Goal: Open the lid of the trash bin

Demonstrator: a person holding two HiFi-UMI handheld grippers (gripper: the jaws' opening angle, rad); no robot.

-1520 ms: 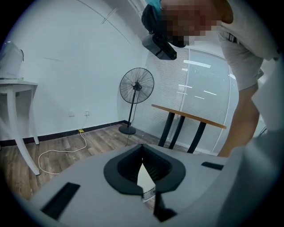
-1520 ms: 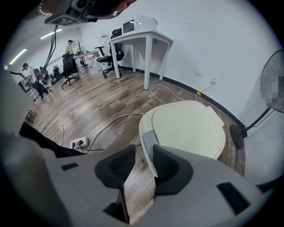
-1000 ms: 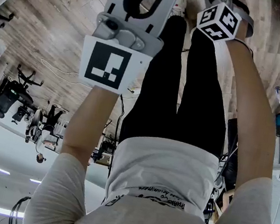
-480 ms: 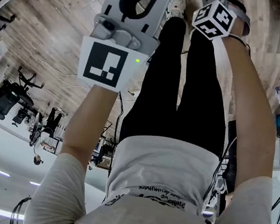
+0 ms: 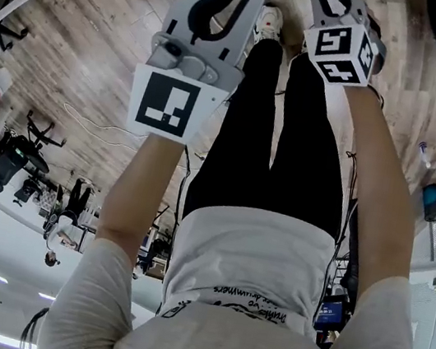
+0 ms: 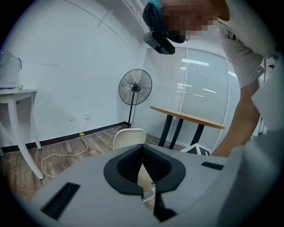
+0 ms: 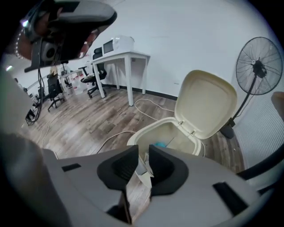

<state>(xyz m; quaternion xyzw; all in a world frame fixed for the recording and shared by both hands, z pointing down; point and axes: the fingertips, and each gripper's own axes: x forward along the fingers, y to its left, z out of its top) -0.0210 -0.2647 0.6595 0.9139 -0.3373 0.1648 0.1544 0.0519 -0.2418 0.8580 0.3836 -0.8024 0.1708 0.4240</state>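
Note:
The cream trash bin (image 7: 153, 131) stands on the wood floor with its lid (image 7: 207, 104) swung up and back, and something blue (image 7: 160, 144) lies inside. My right gripper (image 7: 141, 150) hovers above the bin's near rim; its jaws are closing, a gap still shows between them and nothing is held. In the left gripper view the raised lid (image 6: 128, 136) shows past my left gripper (image 6: 142, 146), whose tips meet with nothing in them. In the head view both grippers sit at the top, marked by the left marker plate (image 5: 165, 104) and the right cube (image 5: 339, 53).
A standing fan (image 7: 258, 66) is right of the bin, and a white desk (image 7: 126, 56) with a microwave stands behind it. Cables (image 7: 113, 135) run over the floor. A wooden table (image 6: 188, 119) with black legs and the fan (image 6: 135, 87) are beyond the bin.
The right gripper's marker cube has rolled and shifted slightly right in the head view. The left gripper has barely moved.

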